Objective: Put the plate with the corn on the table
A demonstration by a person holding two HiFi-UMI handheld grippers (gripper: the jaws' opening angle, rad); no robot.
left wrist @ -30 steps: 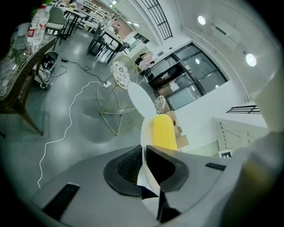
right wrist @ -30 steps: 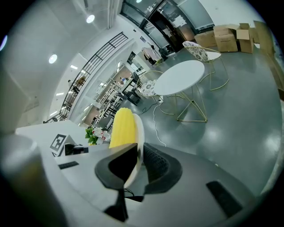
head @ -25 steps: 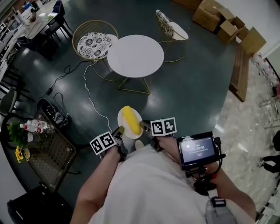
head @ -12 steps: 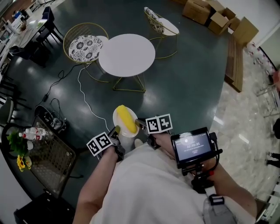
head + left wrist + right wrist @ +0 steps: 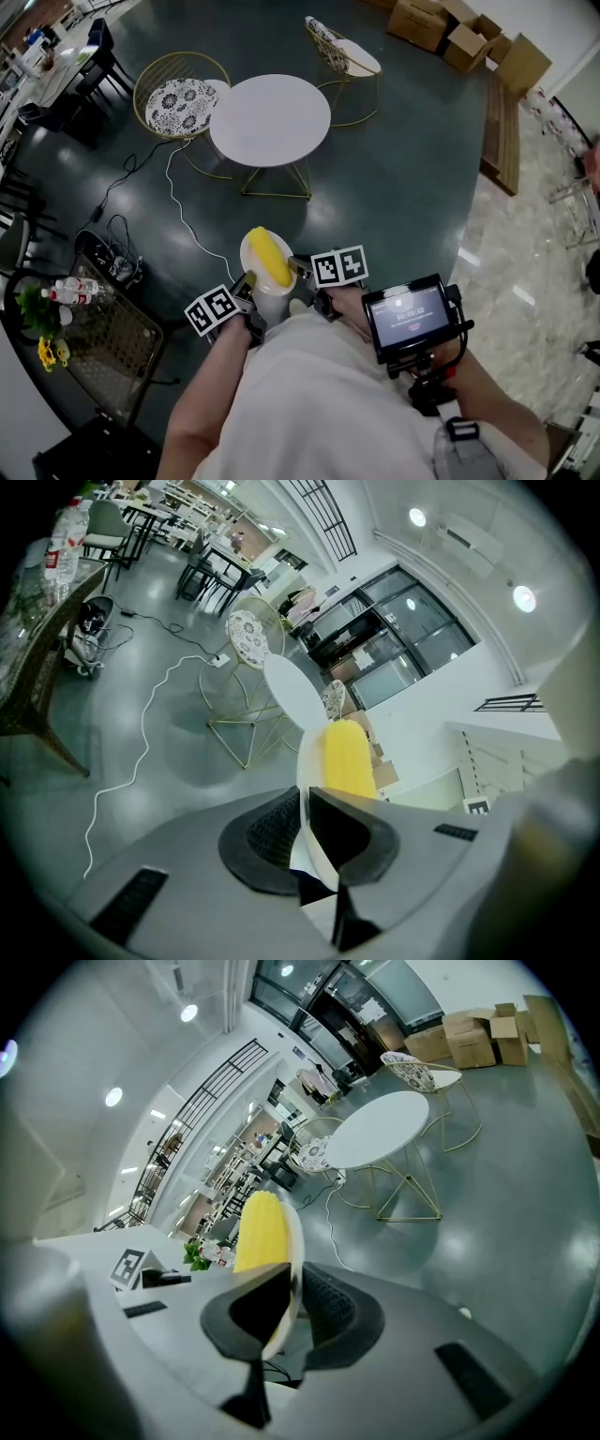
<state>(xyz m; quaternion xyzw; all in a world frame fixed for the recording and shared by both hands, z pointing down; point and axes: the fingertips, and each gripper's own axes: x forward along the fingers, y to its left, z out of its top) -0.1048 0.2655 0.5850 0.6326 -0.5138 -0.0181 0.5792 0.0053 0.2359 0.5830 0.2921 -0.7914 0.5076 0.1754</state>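
Note:
A white plate [image 5: 253, 265] with a yellow corn cob [image 5: 269, 256] on it is held in the air close to my body, above the dark floor. My left gripper [image 5: 247, 283] is shut on the plate's left rim, and my right gripper [image 5: 298, 272] is shut on its right rim. In the left gripper view the plate's edge [image 5: 302, 771] runs between the jaws with the corn [image 5: 347, 759] beyond. In the right gripper view the plate [image 5: 293, 1251] and corn [image 5: 260, 1232] show the same way. The round white table [image 5: 270, 120] stands ahead, apart from the plate.
Two gold wire chairs [image 5: 178, 94] [image 5: 342, 56] flank the white table. A white cable [image 5: 180, 211] trails across the floor. A wicker table [image 5: 103, 323] with bottles and flowers stands at the left. Cardboard boxes [image 5: 459, 37] sit at the far right.
The view has shifted a little since a second ago: the table and chairs sit slightly further left in frame. Both grippers keep their hold on the plate.

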